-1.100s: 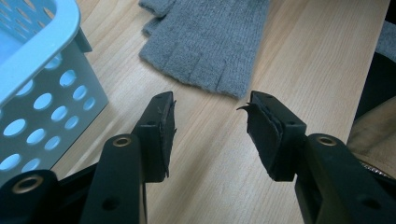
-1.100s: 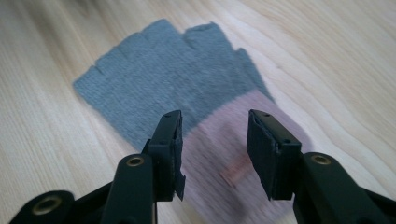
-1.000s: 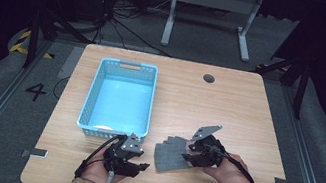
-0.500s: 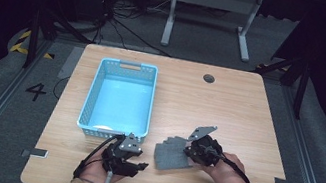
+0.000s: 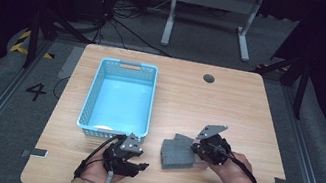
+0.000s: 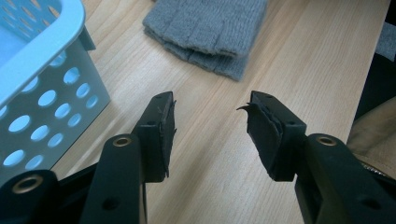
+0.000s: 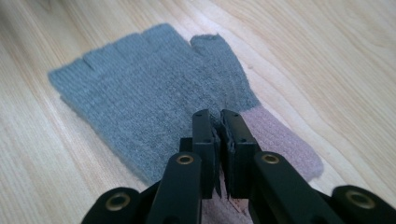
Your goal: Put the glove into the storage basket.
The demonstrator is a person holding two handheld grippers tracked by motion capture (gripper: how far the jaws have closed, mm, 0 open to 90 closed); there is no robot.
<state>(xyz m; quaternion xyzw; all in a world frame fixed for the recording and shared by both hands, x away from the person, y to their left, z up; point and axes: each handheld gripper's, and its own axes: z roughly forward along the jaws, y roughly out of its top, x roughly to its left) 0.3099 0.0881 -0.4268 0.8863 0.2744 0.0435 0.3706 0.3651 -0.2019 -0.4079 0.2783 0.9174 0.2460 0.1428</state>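
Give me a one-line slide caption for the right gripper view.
Right claw, jaws closed on the wrist end of a grey fingerless glove lying flat on the wooden table.

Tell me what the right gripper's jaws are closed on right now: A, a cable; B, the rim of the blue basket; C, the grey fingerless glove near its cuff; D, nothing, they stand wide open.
C: in the right gripper view the right gripper has its jaws together, pinching the knit of the grey fingerless glove close to the pinkish cuff, and the glove lies flat on the table.
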